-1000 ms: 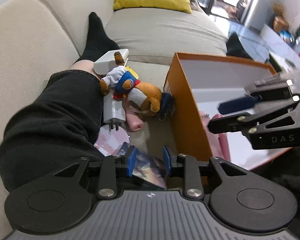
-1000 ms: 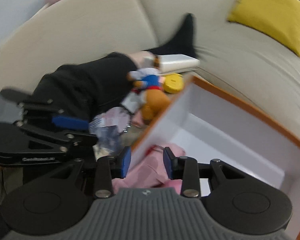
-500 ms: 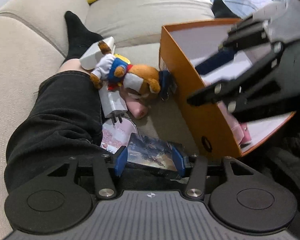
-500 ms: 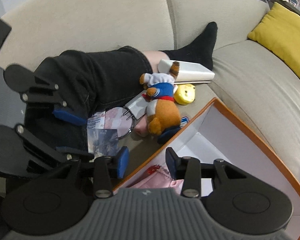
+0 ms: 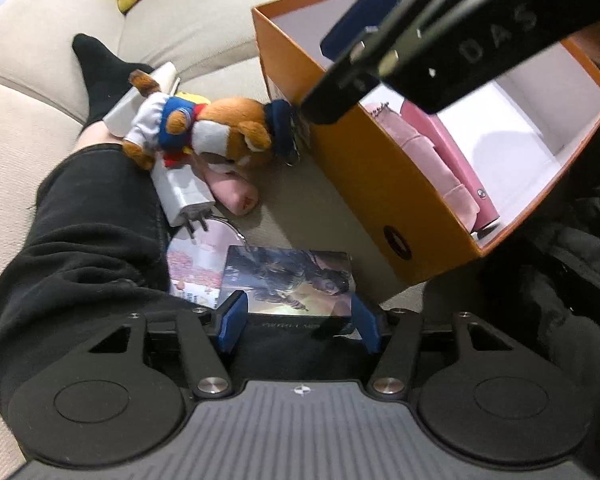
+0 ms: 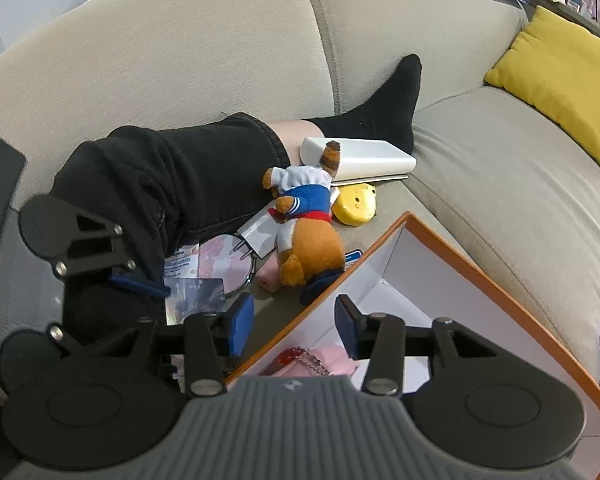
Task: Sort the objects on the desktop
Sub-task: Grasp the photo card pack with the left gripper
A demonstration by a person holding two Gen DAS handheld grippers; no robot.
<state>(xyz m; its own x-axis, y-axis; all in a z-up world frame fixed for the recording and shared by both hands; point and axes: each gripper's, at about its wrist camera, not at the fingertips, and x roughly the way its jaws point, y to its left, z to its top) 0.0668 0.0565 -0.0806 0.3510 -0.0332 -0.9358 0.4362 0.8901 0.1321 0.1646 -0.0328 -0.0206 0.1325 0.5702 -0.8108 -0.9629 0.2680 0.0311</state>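
Two hand-held grippers hover over my sofa clutter; my left hand-held gripper (image 5: pixel 298 322) has just been spreading its jaws, and they now stand wide on either side of the near edge of a picture card (image 5: pixel 290 276), pads not visibly pressing it; my right hand-held gripper (image 6: pixel 296 326), also just widening, straddles the rim of the orange box (image 6: pixel 384 236) and pinches nothing.

The card lies flat on the sofa seat between my black trouser leg (image 5: pixel 84 240) and the box's outer wall; its long axis runs across my left view, roughly in line with the gap between the jaws, printed face up.

My worry: a flat card on soft fabric gives the pads little edge to bite, so closing may skid it or bend it; it overlaps a round pink disc (image 5: pixel 198 254), which could drag along. Just beyond, a white charger (image 5: pixel 182 194) and a plush bear (image 5: pixel 208 130) crowd the box; a careless lift might knock them.
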